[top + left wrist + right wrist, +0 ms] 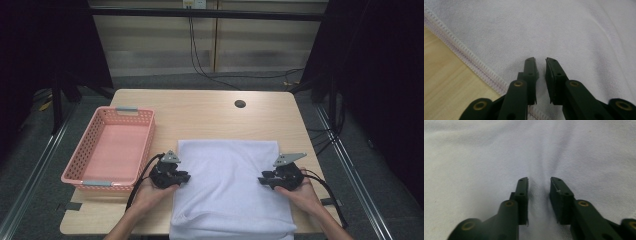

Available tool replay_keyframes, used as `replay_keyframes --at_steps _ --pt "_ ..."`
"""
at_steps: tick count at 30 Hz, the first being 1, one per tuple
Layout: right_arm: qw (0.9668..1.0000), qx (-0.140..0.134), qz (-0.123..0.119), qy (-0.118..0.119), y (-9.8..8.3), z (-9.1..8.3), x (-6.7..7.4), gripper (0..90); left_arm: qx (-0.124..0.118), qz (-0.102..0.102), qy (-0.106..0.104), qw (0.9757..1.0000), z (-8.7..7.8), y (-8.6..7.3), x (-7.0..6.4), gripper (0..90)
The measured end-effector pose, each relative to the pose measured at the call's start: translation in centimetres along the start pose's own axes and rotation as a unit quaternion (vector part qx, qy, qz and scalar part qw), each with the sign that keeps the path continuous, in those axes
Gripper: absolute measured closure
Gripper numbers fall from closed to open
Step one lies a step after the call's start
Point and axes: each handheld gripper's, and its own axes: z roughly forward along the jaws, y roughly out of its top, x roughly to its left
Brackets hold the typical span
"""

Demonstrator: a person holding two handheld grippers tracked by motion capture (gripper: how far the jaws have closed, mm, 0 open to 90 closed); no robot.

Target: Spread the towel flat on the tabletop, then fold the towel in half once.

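Observation:
A white cloth [230,200] lies folded on the near half of the wooden table [200,115], and its front edge hangs over the table's edge. My left gripper [187,177] rests on the cloth's left edge, beside the stitched hem [474,67]. Its jaws [540,60] are nearly together, pinching a thin ridge of cloth. On the cloth's right edge sits my right gripper [261,180]. Its jaws [539,180] stand a little wider, and a puckered fold of cloth [540,195] is gathered between them. Creases run out from that fold.
A pink plastic basket [72,165] stands on the table's left side, close to my left hand. A round cable hole [240,104] is in the far part of the tabletop. Dark floor and black curtains surround the table.

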Motion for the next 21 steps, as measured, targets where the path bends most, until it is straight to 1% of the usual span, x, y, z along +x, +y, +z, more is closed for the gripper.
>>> replay_keyframes --at_steps 1,2,3,4,5,7,8,9,10,11,13,14,15,17,18,19,20,21 --pt "1.0 0.005 0.003 0.003 -0.2 -0.2 0.1 77.1 -0.004 -0.002 -0.005 1.0 -0.1 -0.2 0.0 82.6" --pt "1.0 0.002 0.002 0.007 -0.4 -0.4 0.2 79.2 -0.002 -0.007 -0.007 1.0 -0.2 -0.4 -0.1 83.2" --pt "0.9999 0.0 0.005 0.01 -0.7 -0.5 0.3 80.7 -0.002 -0.005 -0.009 0.9999 -0.3 -0.5 -0.2 83.9" --pt "0.9999 0.004 0.005 0.011 -0.8 -0.7 0.5 81.5 -0.004 -0.005 -0.013 0.9999 -0.4 -0.7 -0.3 84.4" --pt "0.9999 0.005 0.004 0.012 -0.9 -0.9 0.7 81.8 -0.003 -0.005 -0.016 0.9999 -0.5 -0.8 -0.5 84.5" --pt "0.9999 0.008 0.003 0.014 -1.1 -1.1 1.0 82.4 -0.001 -0.001 -0.014 0.9999 -0.6 -1.0 -1.0 84.8" --pt "0.9998 0.009 0.001 0.015 -1.2 -1.2 1.1 82.4 0.002 0.002 -0.014 0.9999 -0.7 -1.1 -1.3 84.8" --pt "0.9998 0.008 0.005 0.018 -1.3 -1.3 1.2 82.5 0.003 0.006 -0.016 0.9998 -0.8 -1.2 -1.5 84.8" --pt "0.9997 0.011 0.001 0.02 -1.4 -1.4 1.3 82.6 0.006 0.009 -0.015 0.9998 -0.9 -1.3 -1.8 84.8" --pt "0.9997 0.011 0.003 0.02 -1.5 -1.5 1.4 82.6 0.009 0.011 -0.018 0.9997 -1.0 -1.4 -2.0 84.8" --pt "0.9996 0.011 0.005 0.027 -1.8 -1.7 1.5 82.6 0.008 0.011 -0.023 0.9997 -1.1 -1.8 -2.4 84.6" --pt "0.9995 0.016 0.003 0.027 -1.9 -1.9 1.7 82.6 0.01 0.008 -0.028 0.9995 -1.2 -1.9 -2.6 84.6" --pt "0.9995 0.016 0.003 0.029 -2.0 -2.0 1.8 82.6 0.013 0.012 -0.032 0.9993 -1.4 -2.0 -2.8 84.6" --pt "0.9991 0.02 0.003 0.036 -2.3 -2.3 2.2 82.6 0.013 0.011 -0.043 0.9989 -1.5 -2.4 -3.3 84.5" --pt "0.999 0.022 0.003 0.039 -2.5 -2.5 2.4 82.5 0.015 0.013 -0.049 0.9986 -1.7 -2.5 -3.5 84.6" --pt "0.9988 0.024 0.001 0.042 -2.7 -2.7 2.6 82.5 0.019 0.018 -0.049 0.9985 -1.9 -2.8 -3.8 84.6" --pt "0.9984 0.028 0.004 0.049 -2.9 -2.9 2.9 82.3 0.016 0.016 -0.055 0.9982 -2.1 -3.1 -4.0 84.6" --pt "0.9975 0.039 0.004 0.059 -3.0 -3.2 3.1 82.2 0.02 0.02 -0.06 0.9978 -2.3 -3.4 -4.2 84.6"
